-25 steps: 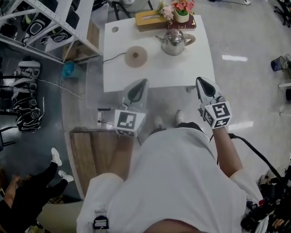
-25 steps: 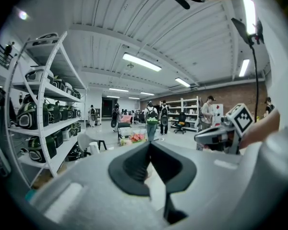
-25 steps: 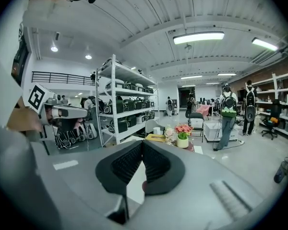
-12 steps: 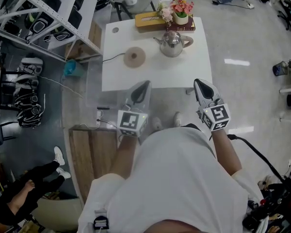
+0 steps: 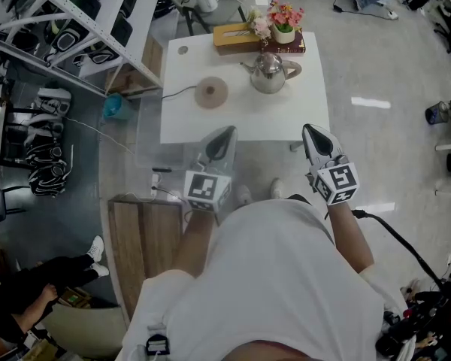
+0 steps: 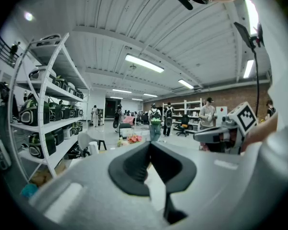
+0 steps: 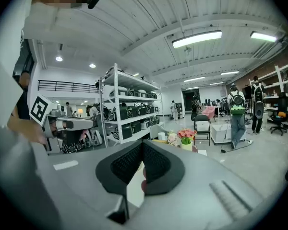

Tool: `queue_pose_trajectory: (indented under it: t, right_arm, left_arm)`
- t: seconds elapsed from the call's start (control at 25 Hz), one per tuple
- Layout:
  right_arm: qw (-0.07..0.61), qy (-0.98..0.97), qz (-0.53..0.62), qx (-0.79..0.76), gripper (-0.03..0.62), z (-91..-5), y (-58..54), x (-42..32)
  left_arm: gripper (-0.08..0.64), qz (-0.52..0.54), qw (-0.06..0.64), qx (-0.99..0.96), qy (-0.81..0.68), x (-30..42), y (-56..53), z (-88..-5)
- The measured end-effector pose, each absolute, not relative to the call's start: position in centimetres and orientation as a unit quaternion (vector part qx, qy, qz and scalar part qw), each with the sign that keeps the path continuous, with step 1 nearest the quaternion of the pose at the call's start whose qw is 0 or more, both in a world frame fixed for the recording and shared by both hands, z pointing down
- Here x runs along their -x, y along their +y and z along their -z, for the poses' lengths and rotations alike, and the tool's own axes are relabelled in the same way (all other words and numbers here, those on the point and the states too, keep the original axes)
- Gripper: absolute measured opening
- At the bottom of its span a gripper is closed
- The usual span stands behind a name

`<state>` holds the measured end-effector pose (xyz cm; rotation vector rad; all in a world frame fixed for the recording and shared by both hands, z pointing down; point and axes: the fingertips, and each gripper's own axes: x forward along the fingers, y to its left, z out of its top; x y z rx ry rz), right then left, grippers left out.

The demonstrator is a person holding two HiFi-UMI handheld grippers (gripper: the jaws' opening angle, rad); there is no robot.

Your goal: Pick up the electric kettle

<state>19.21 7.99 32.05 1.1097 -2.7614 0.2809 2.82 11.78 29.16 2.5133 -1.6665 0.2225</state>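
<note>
Both arms reach forward; left hand-held gripper and right hand-held gripper empty, jaws together.

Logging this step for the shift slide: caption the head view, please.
Person faces white table with steel kettle beside a corded round base; left gripper and right gripper shut, empty.

On the white table sit potted flowers and a wooden box — metal shelving stands beside it.
</note>
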Motion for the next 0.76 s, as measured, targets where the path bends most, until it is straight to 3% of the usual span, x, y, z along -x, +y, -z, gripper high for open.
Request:
queue_pose_trajectory:
  t: [0.76]
  right_arm:
    - [0.074, -0.927, -0.096, -0.355, -0.006, -31.42, 8.75, -19.15]
  left_arm:
    - [0.002, -0.069, 0.062, -0.834, -0.544, -3.48, 12.15, -28.83]
